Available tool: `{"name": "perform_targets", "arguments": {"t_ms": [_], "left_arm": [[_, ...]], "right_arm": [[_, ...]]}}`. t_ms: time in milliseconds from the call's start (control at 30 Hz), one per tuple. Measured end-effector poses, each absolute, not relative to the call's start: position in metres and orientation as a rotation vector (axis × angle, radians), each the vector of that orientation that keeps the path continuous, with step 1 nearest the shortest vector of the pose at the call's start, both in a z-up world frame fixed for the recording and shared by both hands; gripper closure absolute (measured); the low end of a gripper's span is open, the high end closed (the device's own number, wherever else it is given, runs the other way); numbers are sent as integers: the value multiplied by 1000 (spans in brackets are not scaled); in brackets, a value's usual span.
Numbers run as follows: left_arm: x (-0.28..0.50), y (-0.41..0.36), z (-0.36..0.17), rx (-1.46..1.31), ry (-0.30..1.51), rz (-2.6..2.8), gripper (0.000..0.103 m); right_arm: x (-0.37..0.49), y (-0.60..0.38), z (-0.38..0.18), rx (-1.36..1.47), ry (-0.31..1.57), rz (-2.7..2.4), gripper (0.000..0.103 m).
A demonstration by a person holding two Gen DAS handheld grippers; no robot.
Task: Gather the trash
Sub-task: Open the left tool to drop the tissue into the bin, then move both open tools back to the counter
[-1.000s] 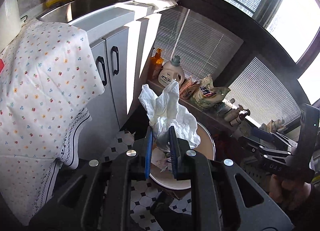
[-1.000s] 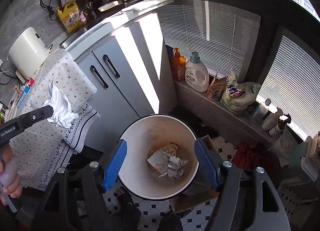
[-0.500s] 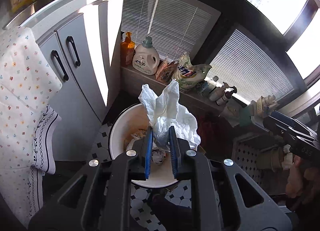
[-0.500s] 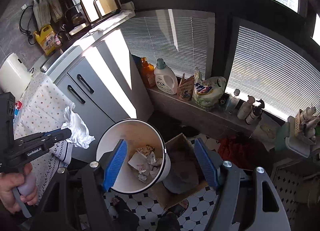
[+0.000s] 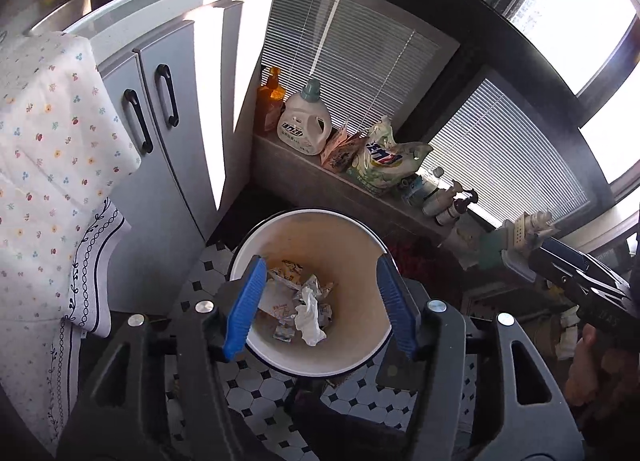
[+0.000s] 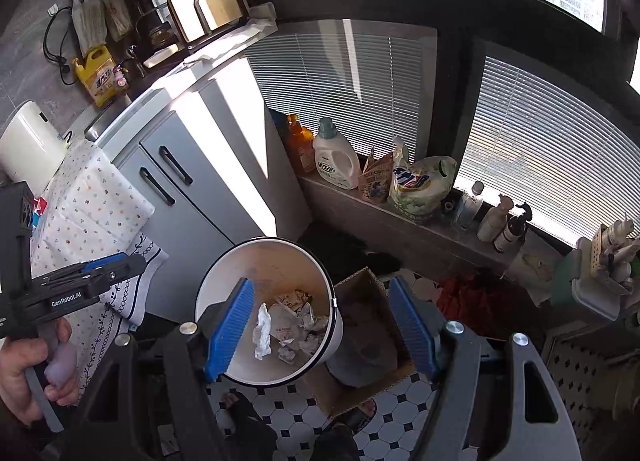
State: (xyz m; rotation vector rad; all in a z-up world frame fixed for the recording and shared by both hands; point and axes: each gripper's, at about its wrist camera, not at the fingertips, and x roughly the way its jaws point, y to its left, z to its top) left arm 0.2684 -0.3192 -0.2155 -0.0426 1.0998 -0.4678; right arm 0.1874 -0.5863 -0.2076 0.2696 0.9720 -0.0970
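Your left gripper (image 5: pixel 320 305) hangs over the round white plastic trash bin (image 5: pixel 372 357), its blue-padded jaws opening with nothing between them. The crumpled white paper tissue (image 5: pixel 309 311) lies loose inside the bin, on top of the other crumpled wrappers (image 5: pixel 280 301) at the bottom. Your right gripper (image 6: pixel 324 325) is released too, jaws wide and empty, with the bin under its left pad and a brown cardboard box (image 6: pixel 362 289) just right of the bin on the black-and-white tiled floor (image 6: pixel 280 417). To the left, a flower-print white cloth (image 5: pixel 52 141) drapes down beside the grey two-door cabinet (image 5: pixel 168 165). Farther off, a white detergent jug (image 5: pixel 304 125) and an orange bottle (image 5: pixel 269 101) stand on the low stone ledge (image 5: pixel 304 177) under the slatted window blinds (image 5: pixel 360 73).
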Motion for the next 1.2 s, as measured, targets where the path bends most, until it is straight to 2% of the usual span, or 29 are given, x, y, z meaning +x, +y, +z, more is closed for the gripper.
{"name": "perform_targets", "arguments": {"t_ms": [67, 367, 567, 1000, 1200], "left_arm": [[270, -302, -204, -48, 1066, -432, 30], [266, -208, -166, -77, 993, -260, 20], [257, -141, -142, -107, 934, -145, 11], [242, 20, -107, -261, 790, 101, 10], [238, 92, -104, -331, 745, 161, 11]], "right_arm": [[194, -576, -205, 261, 965, -76, 31], [229, -504, -182, 214, 909, 39, 13], [256, -444, -165, 188, 886, 134, 8], [299, -306, -137, 114, 867, 330, 8], [313, -248, -130, 84, 880, 388, 13]]}}
